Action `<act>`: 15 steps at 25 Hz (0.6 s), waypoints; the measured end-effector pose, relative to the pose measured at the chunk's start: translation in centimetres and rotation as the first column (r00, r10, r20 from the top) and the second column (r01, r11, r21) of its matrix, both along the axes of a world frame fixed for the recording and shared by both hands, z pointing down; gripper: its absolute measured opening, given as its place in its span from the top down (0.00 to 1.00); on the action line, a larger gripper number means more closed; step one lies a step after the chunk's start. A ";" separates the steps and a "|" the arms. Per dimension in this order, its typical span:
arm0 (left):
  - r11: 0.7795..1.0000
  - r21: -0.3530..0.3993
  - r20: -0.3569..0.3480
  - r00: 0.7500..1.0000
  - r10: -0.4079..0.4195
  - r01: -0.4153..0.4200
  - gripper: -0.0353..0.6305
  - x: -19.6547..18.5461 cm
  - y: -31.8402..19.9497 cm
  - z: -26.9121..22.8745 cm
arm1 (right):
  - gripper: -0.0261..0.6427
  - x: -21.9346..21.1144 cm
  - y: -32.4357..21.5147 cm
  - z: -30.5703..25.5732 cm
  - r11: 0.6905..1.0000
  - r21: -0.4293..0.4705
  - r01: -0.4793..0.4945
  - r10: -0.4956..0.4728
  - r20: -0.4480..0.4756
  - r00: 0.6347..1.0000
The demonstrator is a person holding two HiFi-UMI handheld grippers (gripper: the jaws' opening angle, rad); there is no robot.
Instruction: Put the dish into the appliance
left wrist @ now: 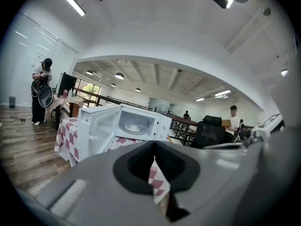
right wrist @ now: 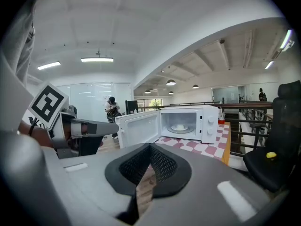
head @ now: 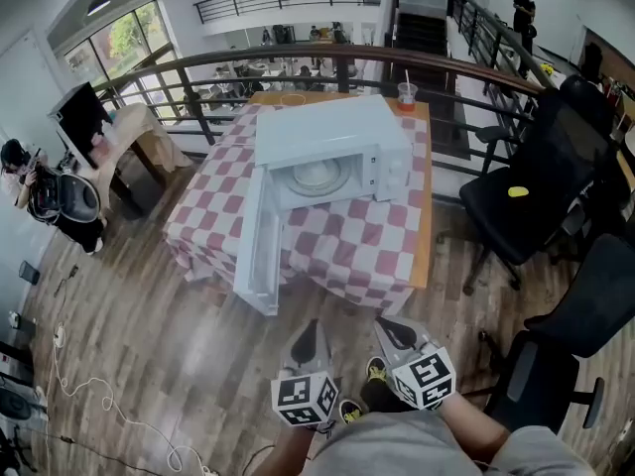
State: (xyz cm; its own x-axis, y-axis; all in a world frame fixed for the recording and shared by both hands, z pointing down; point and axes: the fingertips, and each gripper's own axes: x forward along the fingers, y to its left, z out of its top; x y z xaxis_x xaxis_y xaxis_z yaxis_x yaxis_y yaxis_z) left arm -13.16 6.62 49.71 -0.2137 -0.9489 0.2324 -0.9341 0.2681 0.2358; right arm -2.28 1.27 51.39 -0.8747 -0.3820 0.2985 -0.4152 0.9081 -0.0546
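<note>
A white microwave [head: 327, 132] stands on a table with a red-and-white chequered cloth [head: 377, 246]. Its door [head: 256, 241] hangs wide open to the left. A white dish [head: 319, 176] lies inside on the turntable, also seen in the left gripper view [left wrist: 132, 127] and the right gripper view [right wrist: 180, 127]. Both grippers are held low near the person's body, well short of the table. My left gripper [head: 308, 333] is shut with nothing in it, its jaw tips meeting [left wrist: 154, 146]. My right gripper [head: 392, 331] is likewise shut and empty [right wrist: 150, 149].
Black office chairs [head: 536, 181] stand to the right of the table, one with a yellow object [head: 518, 191] on its seat. A cup with a red drink [head: 407, 94] sits at the table's far edge. A railing [head: 298, 62] runs behind. Cables [head: 99, 405] lie on the wooden floor at left.
</note>
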 end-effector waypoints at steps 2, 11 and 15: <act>1.000 0.001 -0.008 1.000 0.010 -0.010 0.93 0.5 1.1 0.0 | 0.96 0.7 1.0 -0.2 1.000 0.003 -0.007 0.007 -0.009 1.000; 1.000 0.018 0.016 1.000 -0.022 0.021 0.93 1.6 3.2 -1.3 | 0.96 4.4 -0.3 -1.9 0.998 0.051 -0.042 0.043 -0.015 0.999; 0.999 -0.002 0.024 0.999 -0.045 0.046 0.93 3.0 3.3 -1.9 | 0.96 7.5 -1.8 -3.6 0.995 0.055 -0.082 0.082 -0.005 0.997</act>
State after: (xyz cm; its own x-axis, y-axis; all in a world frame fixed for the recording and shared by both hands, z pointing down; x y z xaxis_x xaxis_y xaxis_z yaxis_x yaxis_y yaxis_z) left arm -10.14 9.91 47.81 -0.2621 -0.9374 0.2292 -0.9262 0.3110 0.2132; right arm 5.27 -0.57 47.82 -0.8375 -0.4684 0.2814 -0.4888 0.8724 -0.0024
